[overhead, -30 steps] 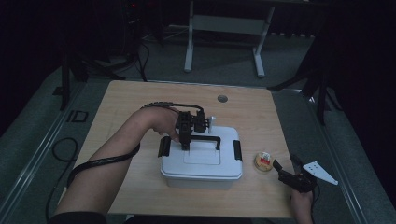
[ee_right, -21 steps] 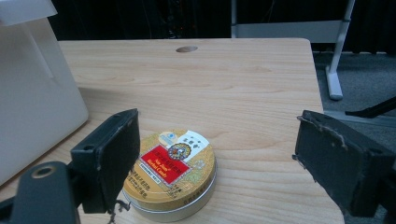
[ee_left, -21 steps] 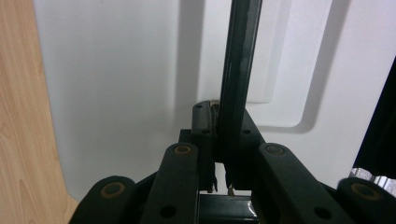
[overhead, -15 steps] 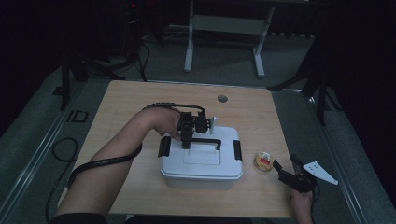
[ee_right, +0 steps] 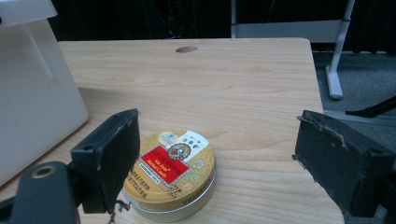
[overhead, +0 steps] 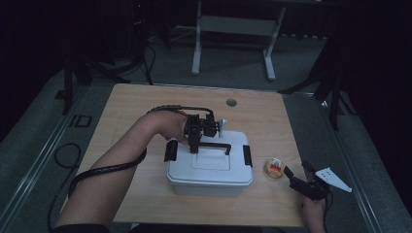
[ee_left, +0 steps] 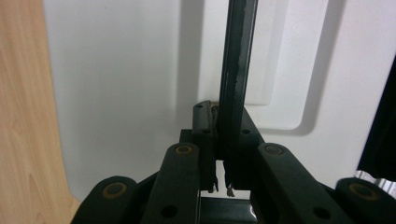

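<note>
Partly hidden handle (ee_left: 236, 79) clenched in left claw (ee_left: 223, 140); right claw (ee_right: 217, 154) agape behind tin (ee_right: 170, 170).

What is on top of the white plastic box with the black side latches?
On the lid of the white plastic box lies a black bar handle. The left gripper is shut on it, jaws just closed. The box's inside is covered by the lid, so its contents cannot be seen.
</note>
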Demonstrator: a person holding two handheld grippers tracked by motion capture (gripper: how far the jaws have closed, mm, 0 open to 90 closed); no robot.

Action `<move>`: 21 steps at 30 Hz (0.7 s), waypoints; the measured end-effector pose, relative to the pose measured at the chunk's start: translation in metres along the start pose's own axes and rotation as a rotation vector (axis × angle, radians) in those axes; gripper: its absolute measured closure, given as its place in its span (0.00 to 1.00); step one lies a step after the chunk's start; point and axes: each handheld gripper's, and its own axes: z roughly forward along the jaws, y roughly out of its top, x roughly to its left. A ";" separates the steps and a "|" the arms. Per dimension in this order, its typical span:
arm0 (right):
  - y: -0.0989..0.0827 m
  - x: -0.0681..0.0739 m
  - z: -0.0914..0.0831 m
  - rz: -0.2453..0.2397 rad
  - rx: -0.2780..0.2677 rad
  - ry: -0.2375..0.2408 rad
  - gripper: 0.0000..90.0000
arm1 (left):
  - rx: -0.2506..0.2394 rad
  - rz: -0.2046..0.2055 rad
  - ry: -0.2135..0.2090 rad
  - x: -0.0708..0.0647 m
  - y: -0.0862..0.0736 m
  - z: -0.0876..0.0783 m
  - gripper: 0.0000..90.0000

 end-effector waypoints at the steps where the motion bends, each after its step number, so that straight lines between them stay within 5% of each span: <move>1: 0.000 0.000 0.000 0.000 0.000 0.000 0.15 | -0.005 0.001 0.005 0.000 0.000 -0.002 0.93; 21: 0.000 0.000 0.000 -0.002 0.002 -0.002 0.15 | -0.050 -0.038 0.047 -0.006 -0.033 -0.036 0.93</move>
